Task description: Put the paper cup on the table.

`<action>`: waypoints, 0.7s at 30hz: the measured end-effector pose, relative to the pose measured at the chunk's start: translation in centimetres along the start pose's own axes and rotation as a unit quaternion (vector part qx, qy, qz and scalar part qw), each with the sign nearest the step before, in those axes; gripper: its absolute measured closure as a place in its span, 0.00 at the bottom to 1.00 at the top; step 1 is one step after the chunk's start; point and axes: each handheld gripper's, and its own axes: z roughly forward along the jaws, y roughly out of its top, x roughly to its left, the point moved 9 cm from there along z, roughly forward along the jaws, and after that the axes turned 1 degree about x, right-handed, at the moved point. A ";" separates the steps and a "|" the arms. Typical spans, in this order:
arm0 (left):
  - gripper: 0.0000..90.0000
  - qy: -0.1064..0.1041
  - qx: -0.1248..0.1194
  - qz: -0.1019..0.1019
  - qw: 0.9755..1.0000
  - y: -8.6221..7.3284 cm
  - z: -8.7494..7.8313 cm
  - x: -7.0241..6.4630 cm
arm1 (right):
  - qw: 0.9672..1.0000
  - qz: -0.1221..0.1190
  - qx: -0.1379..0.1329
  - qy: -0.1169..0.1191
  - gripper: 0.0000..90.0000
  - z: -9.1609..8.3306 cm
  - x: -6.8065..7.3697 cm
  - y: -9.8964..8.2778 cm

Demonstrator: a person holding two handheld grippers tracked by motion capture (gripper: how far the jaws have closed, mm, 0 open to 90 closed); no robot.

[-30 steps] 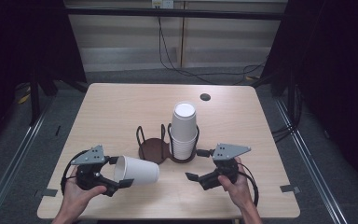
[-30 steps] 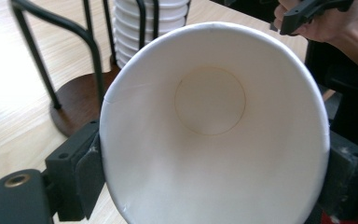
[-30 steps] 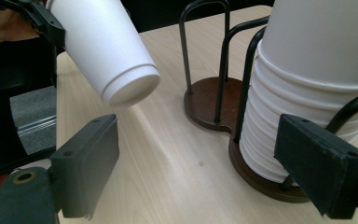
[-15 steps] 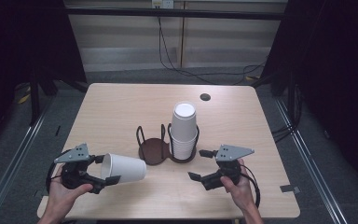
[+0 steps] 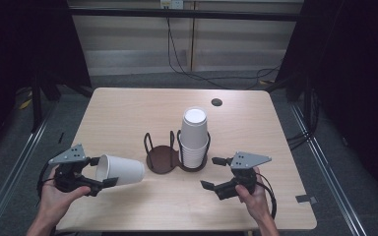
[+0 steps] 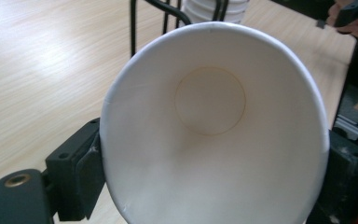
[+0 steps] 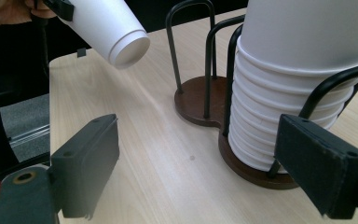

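A white paper cup [image 5: 121,170] lies on its side in the air over the table's front left, its base toward the holder. My left gripper [image 5: 105,171] is shut on it near the rim; in the left gripper view I look into the cup [image 6: 209,121], with a pad [image 6: 86,179] pressed on each side. A dark wire holder [image 5: 160,160] stands mid-table with its left well empty; its right well holds a stack of white cups [image 5: 194,137]. My right gripper [image 5: 213,172] is open, just right of the stack [image 7: 298,84], with nothing between its pads [image 7: 91,163].
A small dark round grommet [image 5: 216,102] sits near the table's back edge. The wooden table [image 5: 128,113] has bare surface behind and beside the holder. Cables trail on the floor behind the table, and metal rails run along both sides.
My left gripper has carried the cup to the left, away from the holder. The right gripper has stayed put.
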 end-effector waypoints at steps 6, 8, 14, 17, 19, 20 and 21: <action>0.14 0.020 0.026 -0.008 0.999 0.1 -0.2 1.3 | 1.000 0.001 0.002 -0.002 0.15 0.0 -0.1 -0.1; 0.14 0.012 0.033 -0.023 0.999 0.2 -0.3 1.6 | 1.000 0.001 0.001 -0.004 0.15 0.0 -0.1 -0.1; 0.14 0.061 0.079 -0.013 0.995 0.4 -0.5 3.5 | 1.000 0.005 0.005 -0.005 0.15 0.0 -0.3 -0.2; 0.14 0.073 0.091 -0.011 0.993 0.9 -0.5 4.1 | 1.000 0.006 0.007 -0.007 0.15 0.0 -0.3 -0.3; 0.14 0.081 0.099 -0.012 0.992 1.1 -0.5 4.5 | 1.000 0.005 0.006 -0.009 0.15 -0.1 -0.3 -0.3; 0.14 0.079 0.100 -0.015 0.992 1.2 -0.4 4.6 | 1.000 0.007 0.005 -0.009 0.15 -0.1 -0.3 -0.3; 0.14 0.079 0.107 -0.015 0.991 1.3 -0.4 4.8 | 1.000 0.007 0.004 -0.009 0.15 -0.2 -0.4 -0.3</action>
